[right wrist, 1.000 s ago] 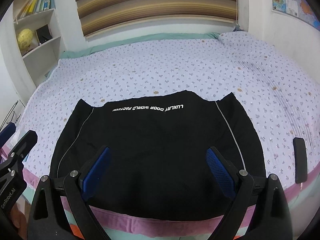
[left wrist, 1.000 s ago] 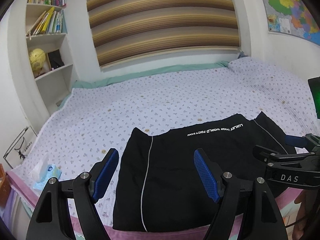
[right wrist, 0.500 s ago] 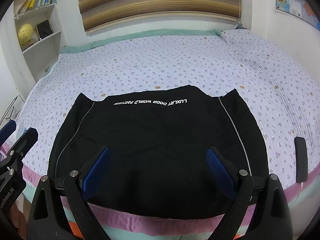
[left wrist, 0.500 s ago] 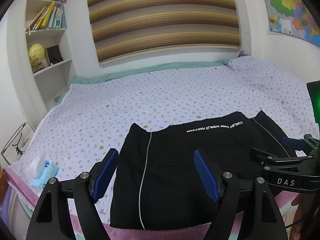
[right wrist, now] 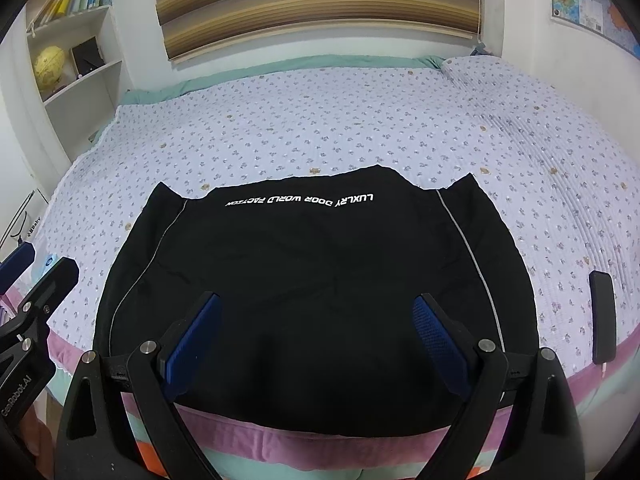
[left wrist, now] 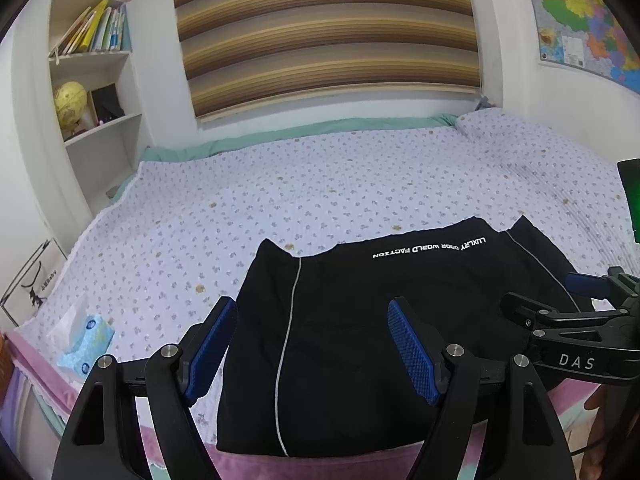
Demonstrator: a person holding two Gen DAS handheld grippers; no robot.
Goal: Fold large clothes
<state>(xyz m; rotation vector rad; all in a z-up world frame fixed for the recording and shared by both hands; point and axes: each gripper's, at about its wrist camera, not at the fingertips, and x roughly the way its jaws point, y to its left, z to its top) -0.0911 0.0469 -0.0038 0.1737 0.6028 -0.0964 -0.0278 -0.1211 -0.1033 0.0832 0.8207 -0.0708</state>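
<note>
Our black garment [right wrist: 312,264] lies flat on the bed [right wrist: 320,120] at six o'clock, maybe folded once already. Our left gripper [left wrist: 310,344] and right gripper [right wrist: 316,340] hover, jaws apart and empty. More folding waits.

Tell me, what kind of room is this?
Most likely a bedroom, maybe a child's: a big bed with a flowery cover, a bookshelf holding books and a globe, and a map on the wall.
</note>
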